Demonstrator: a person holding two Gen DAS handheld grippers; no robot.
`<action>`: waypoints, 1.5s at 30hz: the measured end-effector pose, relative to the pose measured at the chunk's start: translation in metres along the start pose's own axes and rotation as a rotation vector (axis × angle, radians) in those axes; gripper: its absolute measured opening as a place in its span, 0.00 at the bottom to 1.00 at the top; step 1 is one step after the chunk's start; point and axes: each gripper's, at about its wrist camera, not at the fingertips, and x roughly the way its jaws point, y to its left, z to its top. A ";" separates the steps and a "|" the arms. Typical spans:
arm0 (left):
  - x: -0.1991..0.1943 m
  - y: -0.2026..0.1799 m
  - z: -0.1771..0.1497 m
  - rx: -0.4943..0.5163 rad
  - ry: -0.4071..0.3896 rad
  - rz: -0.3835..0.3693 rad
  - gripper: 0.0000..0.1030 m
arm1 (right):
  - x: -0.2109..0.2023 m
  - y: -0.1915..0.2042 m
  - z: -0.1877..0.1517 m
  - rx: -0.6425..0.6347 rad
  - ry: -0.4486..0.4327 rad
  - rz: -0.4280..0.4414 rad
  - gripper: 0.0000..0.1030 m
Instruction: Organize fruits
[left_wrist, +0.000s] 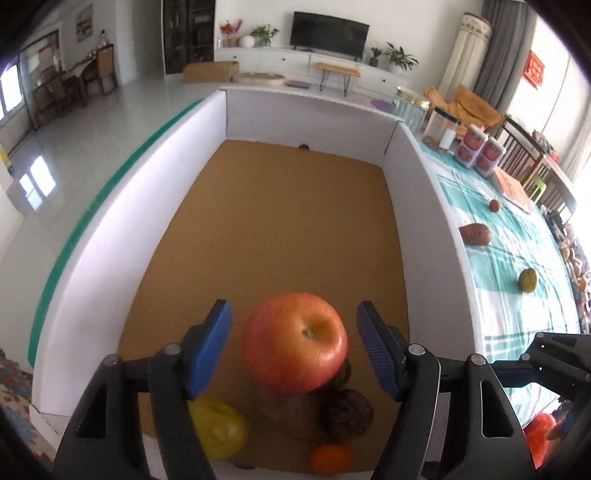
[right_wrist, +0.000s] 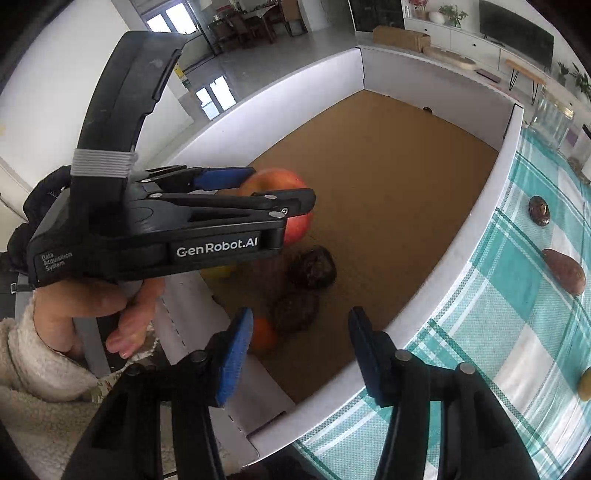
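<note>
A red apple (left_wrist: 295, 341) sits between the open fingers of my left gripper (left_wrist: 293, 345), with gaps on both sides, over the white-walled cardboard box (left_wrist: 280, 221); it appears to rest on the fruit below. It also shows in the right wrist view (right_wrist: 291, 218) beside the left gripper (right_wrist: 266, 188). Under it lie two dark brown fruits (left_wrist: 345, 413), a yellow fruit (left_wrist: 219, 428) and a small orange (left_wrist: 330, 458). My right gripper (right_wrist: 301, 350) is open and empty above the box's near edge.
On the teal checked tablecloth (left_wrist: 509, 258), right of the box, lie a brown oval fruit (left_wrist: 475, 233), a green-yellow fruit (left_wrist: 527, 280) and a small dark fruit (left_wrist: 494, 205). Jars (left_wrist: 441, 129) and cans (left_wrist: 480, 149) stand at the far end.
</note>
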 end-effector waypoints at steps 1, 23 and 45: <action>-0.008 -0.005 0.002 0.010 -0.035 0.002 0.84 | -0.009 -0.004 -0.003 0.008 -0.036 -0.003 0.71; -0.054 -0.199 -0.035 0.414 -0.198 -0.059 0.93 | -0.113 -0.220 -0.238 0.750 -0.523 -0.542 0.90; 0.029 -0.280 0.025 0.422 0.115 -0.317 0.94 | -0.114 -0.242 -0.266 0.921 -0.597 -0.441 0.90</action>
